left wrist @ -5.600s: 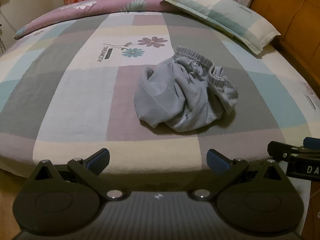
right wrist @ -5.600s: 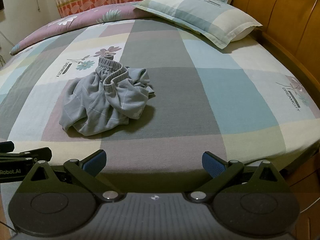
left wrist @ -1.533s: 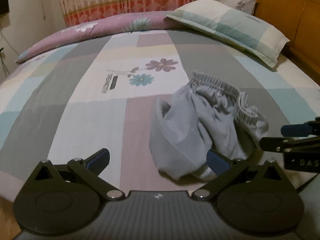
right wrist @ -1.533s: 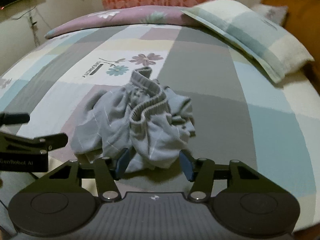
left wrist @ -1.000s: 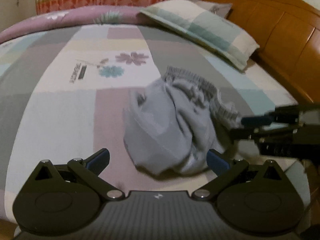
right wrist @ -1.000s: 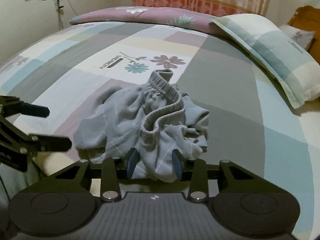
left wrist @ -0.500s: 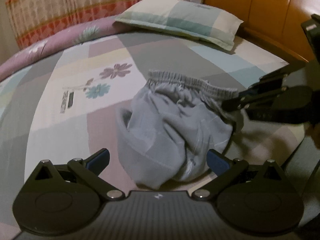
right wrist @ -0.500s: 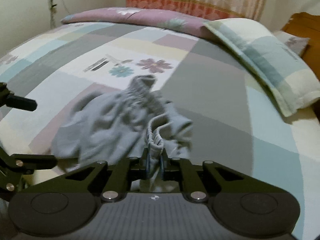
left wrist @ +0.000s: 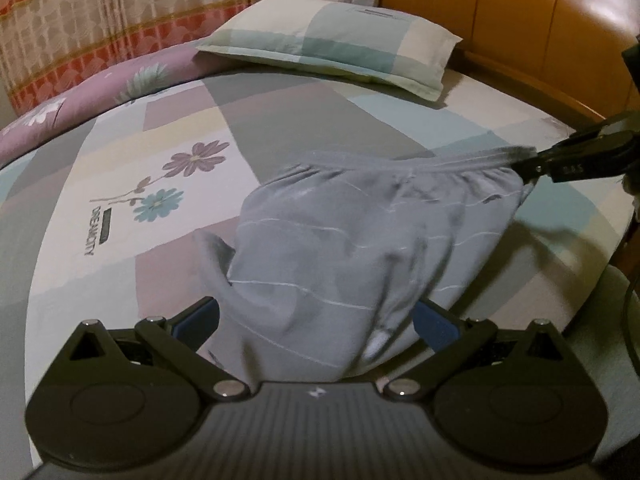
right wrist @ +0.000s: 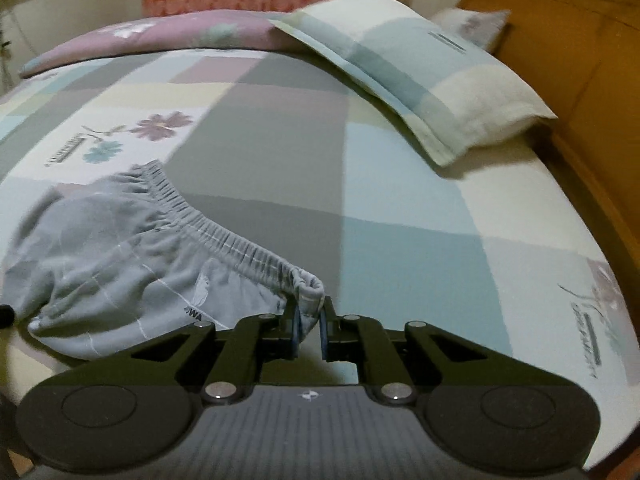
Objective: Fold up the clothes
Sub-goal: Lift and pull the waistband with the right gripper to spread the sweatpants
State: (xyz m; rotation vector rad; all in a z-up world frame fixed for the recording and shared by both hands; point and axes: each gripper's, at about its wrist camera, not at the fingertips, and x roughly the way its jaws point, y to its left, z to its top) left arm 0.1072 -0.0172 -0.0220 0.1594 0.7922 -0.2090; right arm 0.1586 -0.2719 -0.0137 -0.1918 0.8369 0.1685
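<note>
While my left tongs [left wrist: 316, 322] stand apart with the crumpled grey striped cotton shorts [left wrist: 360, 248] bunched between them on the patchwork bed [left wrist: 100, 264], my right tongs [right wrist: 309, 334] are clamped on the elastic waistband [right wrist: 224, 236], which stretches leftward.

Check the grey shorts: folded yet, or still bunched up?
Not folded. The grey shorts sag in a rumpled bundle on the bed, and the right tool pinches one end of the waistband, pulling it out.
</note>
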